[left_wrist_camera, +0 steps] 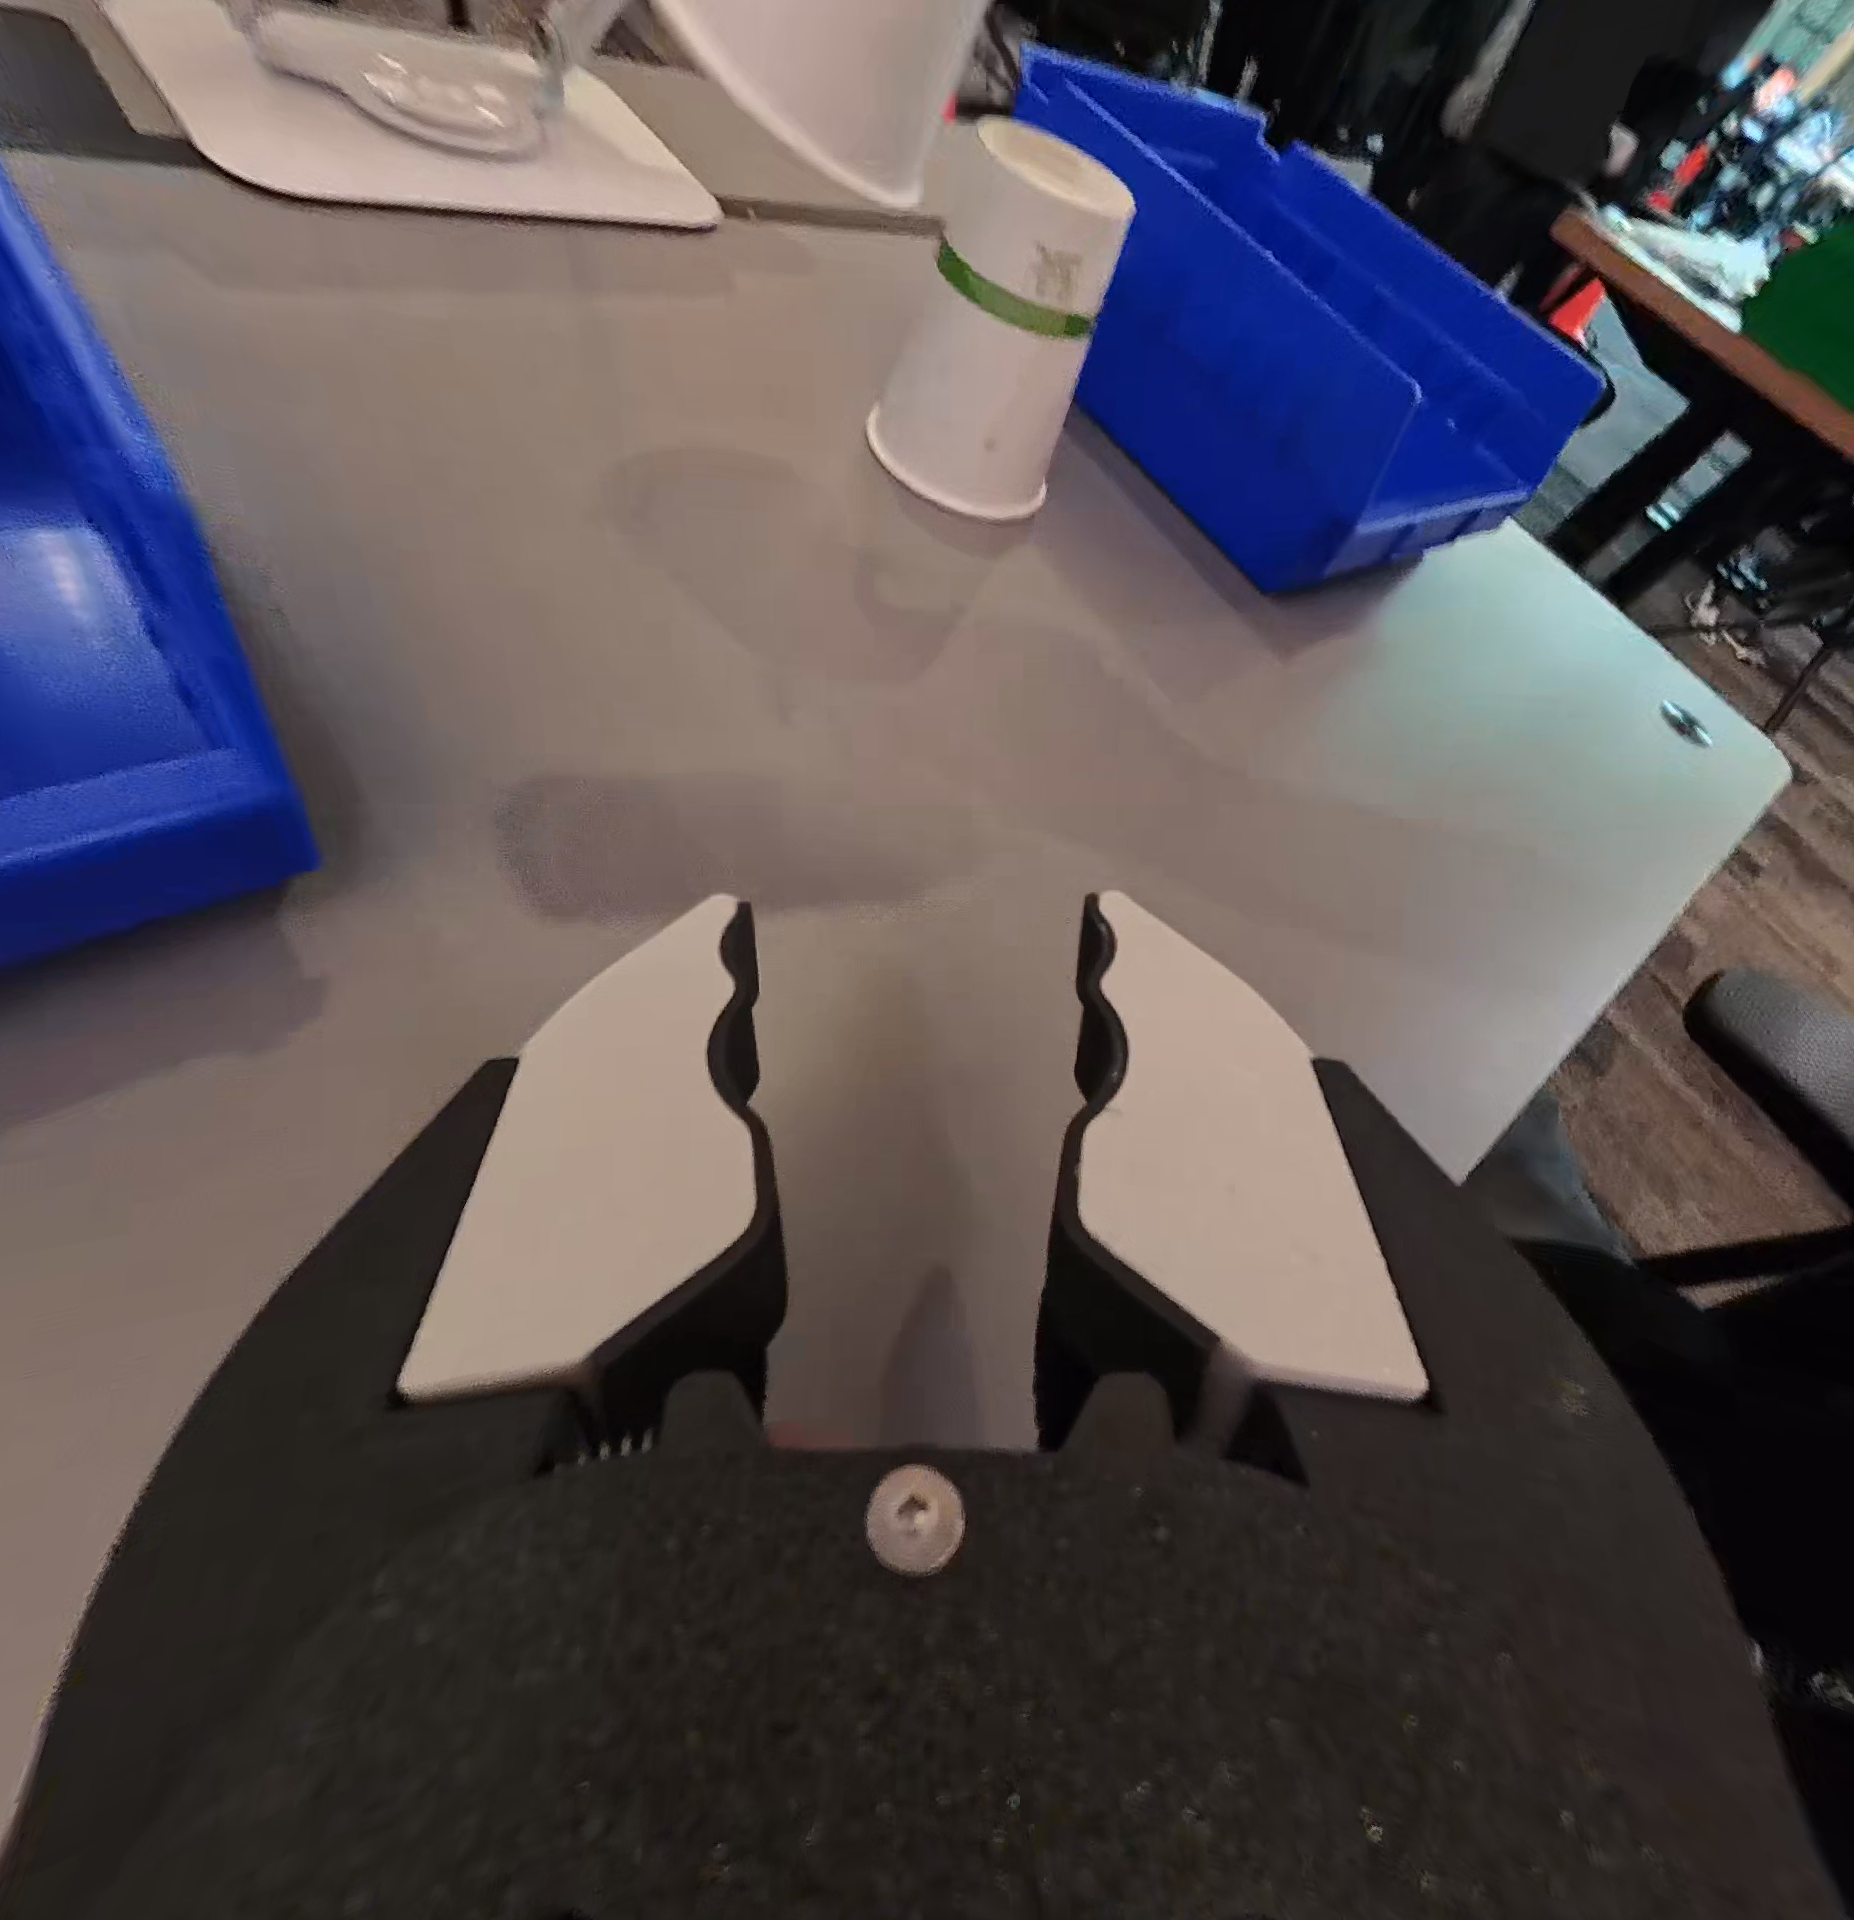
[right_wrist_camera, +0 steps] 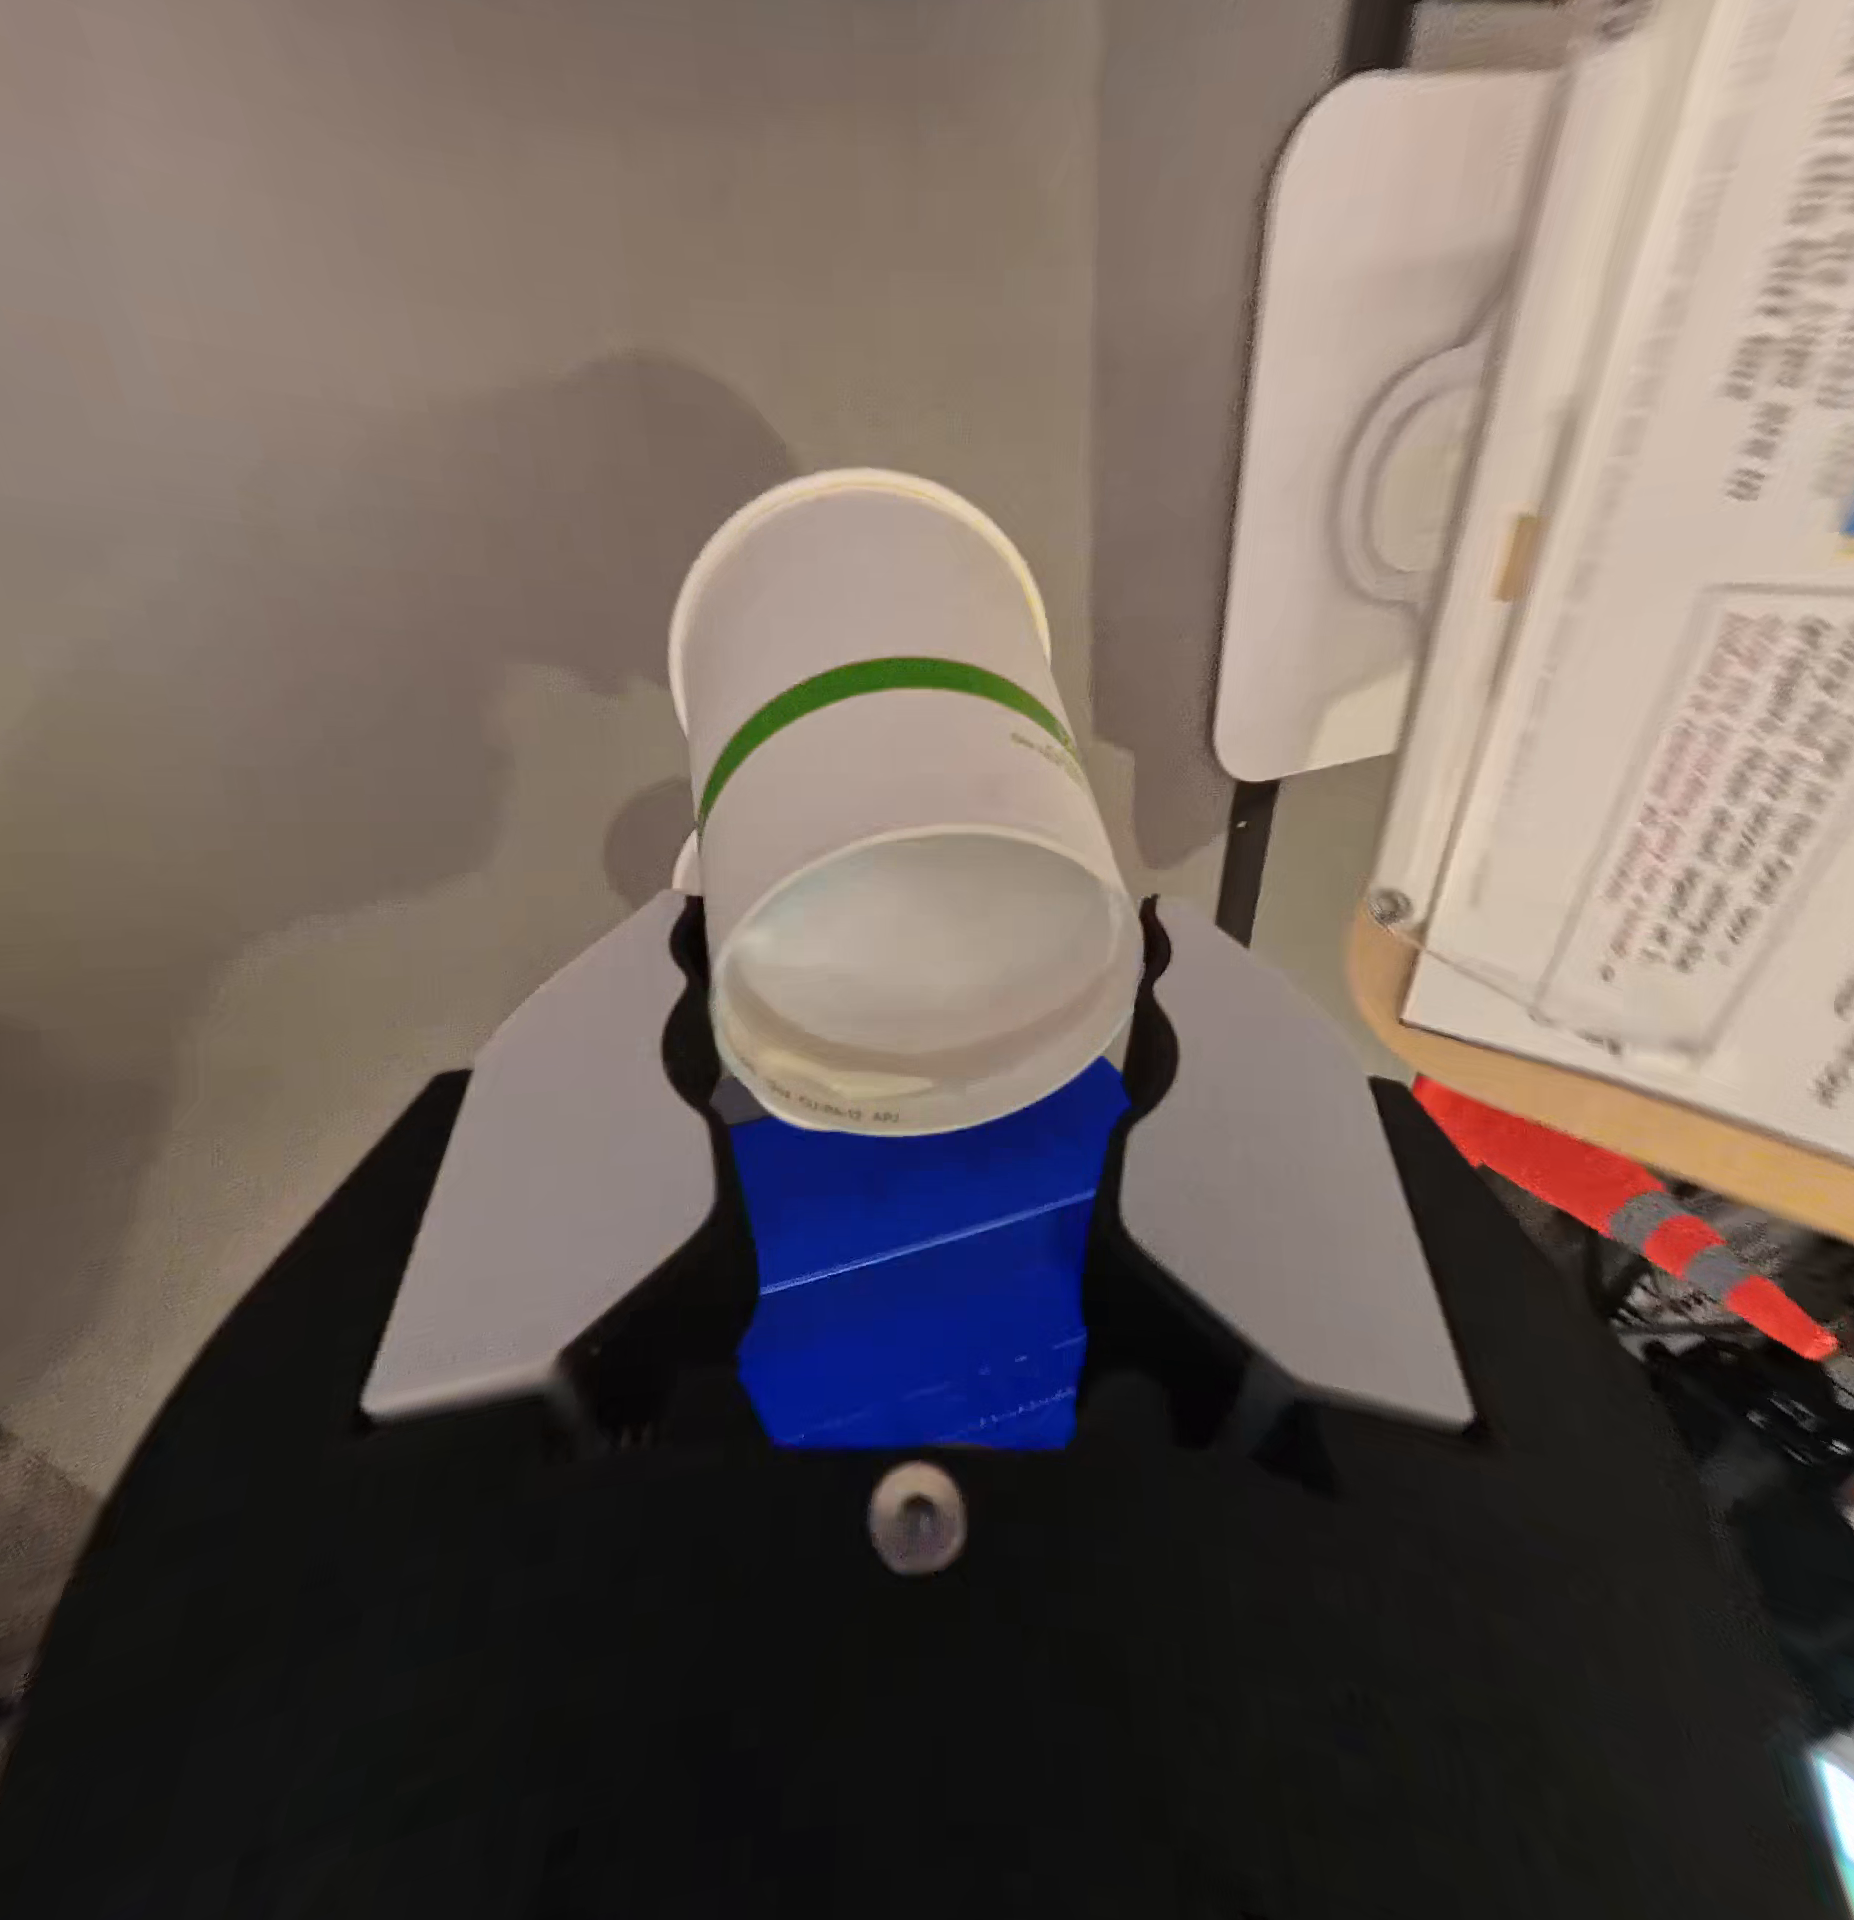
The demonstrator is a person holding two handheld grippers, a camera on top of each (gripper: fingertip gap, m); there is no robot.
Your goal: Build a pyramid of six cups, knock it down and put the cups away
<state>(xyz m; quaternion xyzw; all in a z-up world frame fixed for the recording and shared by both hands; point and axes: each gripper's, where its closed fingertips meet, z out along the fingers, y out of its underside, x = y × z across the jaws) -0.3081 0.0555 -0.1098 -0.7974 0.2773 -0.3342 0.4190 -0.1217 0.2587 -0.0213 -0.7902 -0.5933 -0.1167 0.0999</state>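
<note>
An upturned paper cup (left_wrist_camera: pixel 1001 332) stands on my grey tabletop (left_wrist_camera: pixel 487 520) beside a blue bin (left_wrist_camera: pixel 1318 343). My left tongs (left_wrist_camera: pixel 918 914) gape, holding nothing; my right tongs (right_wrist_camera: pixel 918 925) grip a second cup (right_wrist_camera: pixel 881 790) above blue plastic (right_wrist_camera: pixel 912 1278).

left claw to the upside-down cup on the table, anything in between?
Nothing. In the left wrist view, only bare grey table lies between the open left claw and the upside-down cup.
</note>
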